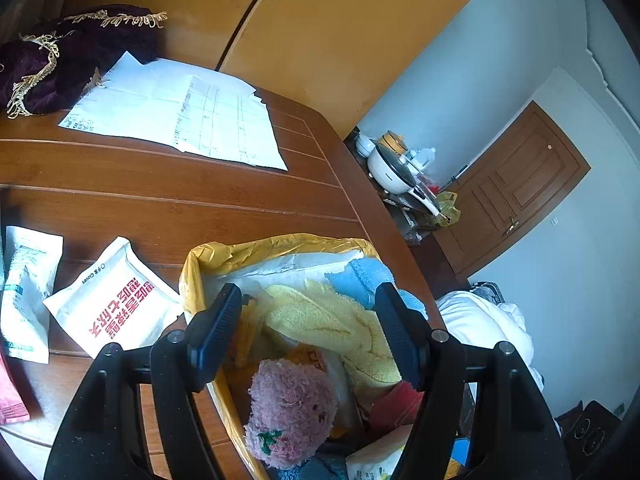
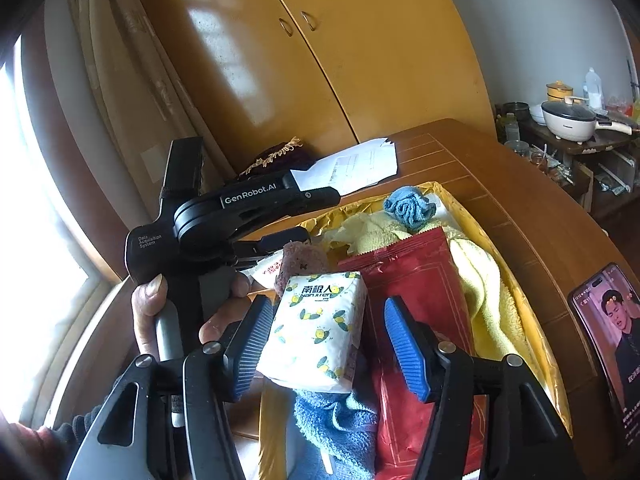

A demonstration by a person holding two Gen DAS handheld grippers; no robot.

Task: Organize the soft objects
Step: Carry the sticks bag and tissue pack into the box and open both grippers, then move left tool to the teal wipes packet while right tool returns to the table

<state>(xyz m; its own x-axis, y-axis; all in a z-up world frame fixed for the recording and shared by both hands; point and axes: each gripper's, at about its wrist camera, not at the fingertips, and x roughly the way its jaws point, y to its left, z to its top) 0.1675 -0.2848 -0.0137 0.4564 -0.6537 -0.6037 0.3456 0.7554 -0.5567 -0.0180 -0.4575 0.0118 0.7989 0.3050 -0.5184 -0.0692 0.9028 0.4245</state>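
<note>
— Blue-padded fingers (image 2: pixel 406 346) of the right gripper (image 2: pixel 326 344) sit nearest in the right wrist view, spread wide. What lies between them?

— One tissue pack (image 2: pixel 316 330), white with a lemon print, tilted on the pile. The pad at 9 o'clock looks to touch its edge, the other stands clear, so nothing is pinched.

— And under it?

— One grey-blue towel (image 2: pixel 336 426) at 6 o'clock, one red foil pouch (image 2: pixel 416 280) at 3 o'clock, all inside a box (image 2: pixel 532 312) lined with yellow plastic.

— Count the other soft things in there.

— One yellow towel (image 1: pixel 332 316), fluffy and crumpled, one light blue cloth (image 2: pixel 408 206) bunched at the far end, and one pink fuzzy ball (image 1: pixel 290 412) with a green mark.

— How does the left gripper (image 1: pixel 308 328) stand?

— Its black fingers (image 1: pixel 216 328) are wide apart above the box, the pink ball just below the gap and the yellow towel between them, gripping nothing. A hand (image 2: pixel 176 312) holds its handle at 9 o'clock in the right wrist view.

— What lies on the desk (image 1: pixel 160 200) outside the box?

— Two white packets: one with red print (image 1: pixel 116 304) touching the box, one with green print (image 1: pixel 26 292) at 9 o'clock. A pink packet (image 1: pixel 10 392) shows at the edge. A phone (image 2: pixel 612 352) lies at 3 o'clock of the box.

— Farther off?

— Loose papers (image 1: pixel 192 120) at 12 o'clock, then one dark purple cloth (image 1: pixel 64 52) with gold fringe at 11 o'clock.
</note>
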